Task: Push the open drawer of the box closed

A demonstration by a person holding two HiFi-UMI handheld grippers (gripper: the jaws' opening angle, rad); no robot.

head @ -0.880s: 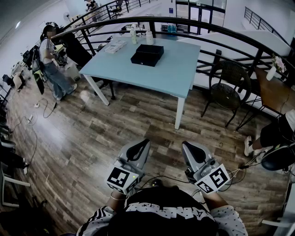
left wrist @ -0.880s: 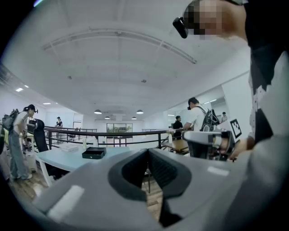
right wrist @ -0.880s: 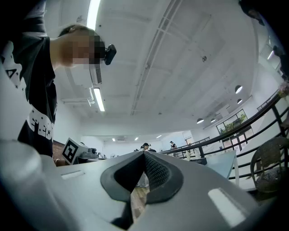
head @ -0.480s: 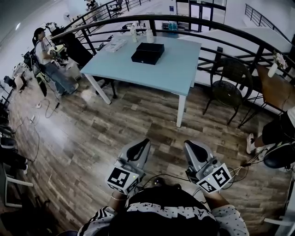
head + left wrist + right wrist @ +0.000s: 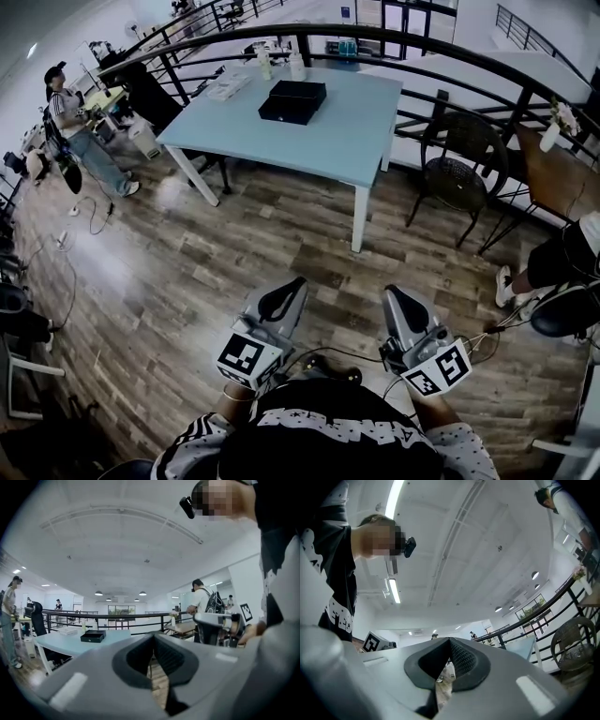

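Plank flooring (image 5: 187, 253) in worn wood tones spreads beneath the left gripper (image 5: 289, 291) and the right gripper (image 5: 396, 298). They are held low and side by side, each with its jaws pressed together on nothing. Well ahead of them stands a pale blue table (image 5: 347, 141). The black box (image 5: 292, 101) sits on its far half, ahead and slightly left of the left gripper, too small to show its drawer. Bottles (image 5: 296, 64) stand just beyond it. A dark curved railing (image 5: 469, 66) runs past the table, and a wicker chair (image 5: 459, 173) stands ahead-right of the right gripper.
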